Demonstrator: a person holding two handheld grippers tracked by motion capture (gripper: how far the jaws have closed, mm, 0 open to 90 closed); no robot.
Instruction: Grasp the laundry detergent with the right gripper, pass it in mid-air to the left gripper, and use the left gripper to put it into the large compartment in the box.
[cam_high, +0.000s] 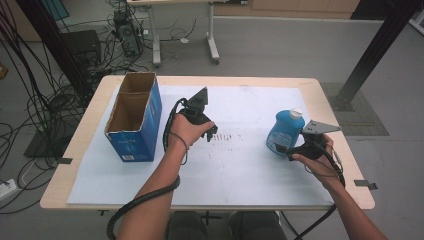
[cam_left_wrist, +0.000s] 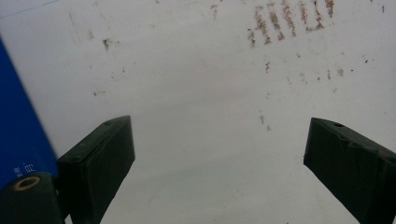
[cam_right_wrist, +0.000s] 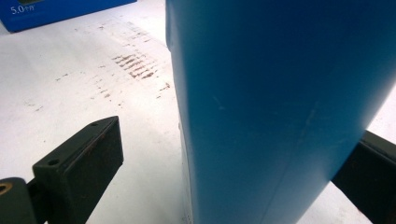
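Blue bottle (cam_high: 284, 132), white cap, stands upright on the white table sheet (cam_high: 250, 170) toward its right side. Its body is smooth, plain blue plastic, no label facing my right claw's camera. My right claw (cam_high: 281, 148) has its jaws apart around the bottle's lower body: left jaw clear of it, right jaw behind its edge, contact there not visible. My left claw (cam_high: 212, 134) hangs jaws wide apart over bare, stained sheet, nothing between. Blue cardboard box (cam_high: 135, 120) at left, top open, two compartments, both look empty.
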